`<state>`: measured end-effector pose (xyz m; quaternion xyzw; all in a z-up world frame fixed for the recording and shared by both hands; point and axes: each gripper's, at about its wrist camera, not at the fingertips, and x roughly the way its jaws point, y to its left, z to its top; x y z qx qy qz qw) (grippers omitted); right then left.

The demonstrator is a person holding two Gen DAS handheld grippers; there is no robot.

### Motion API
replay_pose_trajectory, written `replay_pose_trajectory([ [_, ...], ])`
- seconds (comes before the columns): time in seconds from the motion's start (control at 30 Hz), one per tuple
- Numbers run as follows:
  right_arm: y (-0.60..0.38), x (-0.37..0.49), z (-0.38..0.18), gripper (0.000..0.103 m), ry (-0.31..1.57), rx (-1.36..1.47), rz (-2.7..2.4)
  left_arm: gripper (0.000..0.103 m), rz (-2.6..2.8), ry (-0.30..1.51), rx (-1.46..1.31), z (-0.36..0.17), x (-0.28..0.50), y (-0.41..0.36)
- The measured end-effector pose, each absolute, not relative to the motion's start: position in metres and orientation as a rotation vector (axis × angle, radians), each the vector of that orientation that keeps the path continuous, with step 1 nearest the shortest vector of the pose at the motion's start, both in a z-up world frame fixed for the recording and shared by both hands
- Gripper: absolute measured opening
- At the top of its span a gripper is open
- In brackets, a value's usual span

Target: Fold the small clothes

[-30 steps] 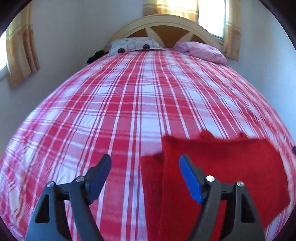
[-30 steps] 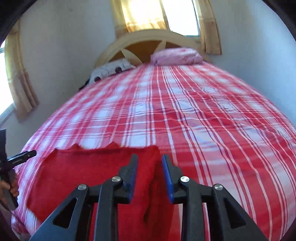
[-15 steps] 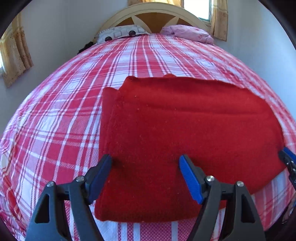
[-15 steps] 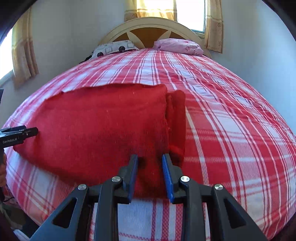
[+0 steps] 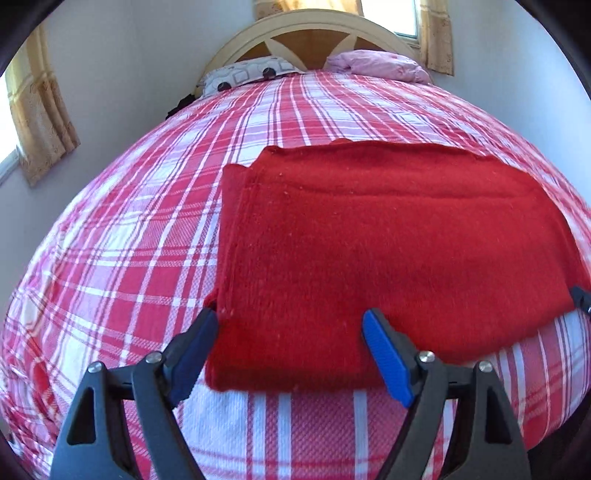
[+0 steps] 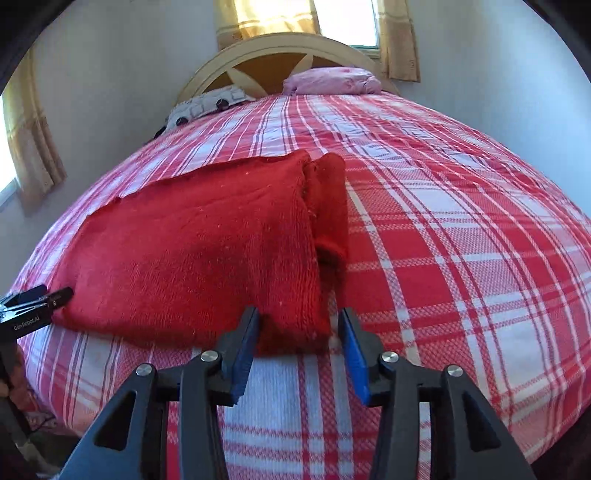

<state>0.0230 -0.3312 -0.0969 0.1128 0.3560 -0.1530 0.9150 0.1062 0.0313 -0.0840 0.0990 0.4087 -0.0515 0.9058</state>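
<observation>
A red knitted garment (image 5: 388, 251) lies folded flat on the red-and-white plaid bed (image 5: 147, 240), near its front edge. My left gripper (image 5: 291, 343) is open, its blue pads straddling the garment's near left corner. In the right wrist view the garment (image 6: 207, 251) has a folded part sticking out along its right side. My right gripper (image 6: 299, 343) is open with its pads on either side of the garment's near right corner. The left gripper's tip (image 6: 55, 295) shows at the left edge of the right wrist view.
A grey patterned pillow (image 5: 247, 75) and a pink pillow (image 5: 376, 64) lie at the wooden headboard (image 5: 310, 33). Walls close in on both sides, with curtained windows (image 5: 40, 110). The bed's front edge (image 6: 332, 424) lies just under the grippers.
The garment has come down flat onto the bed. My right gripper, shut on its corner earlier, has opened and let go. Both grippers have drawn back toward the near edge.
</observation>
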Motion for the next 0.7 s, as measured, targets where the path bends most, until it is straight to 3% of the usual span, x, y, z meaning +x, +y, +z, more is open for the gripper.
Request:
replay_pose_trajectory([
  [0.4, -0.299, -0.016, -0.061, 0.046, 0.58, 0.264, -0.264, 0.087, -0.082, 0.83, 0.217, -0.069, 0.093, 0.031],
  [0.7, -0.294, -0.005, -0.056, 0.055, 0.578, 0.275, -0.255, 0.089, -0.077, 0.808, 0.222, -0.061, 0.093, 0.033],
])
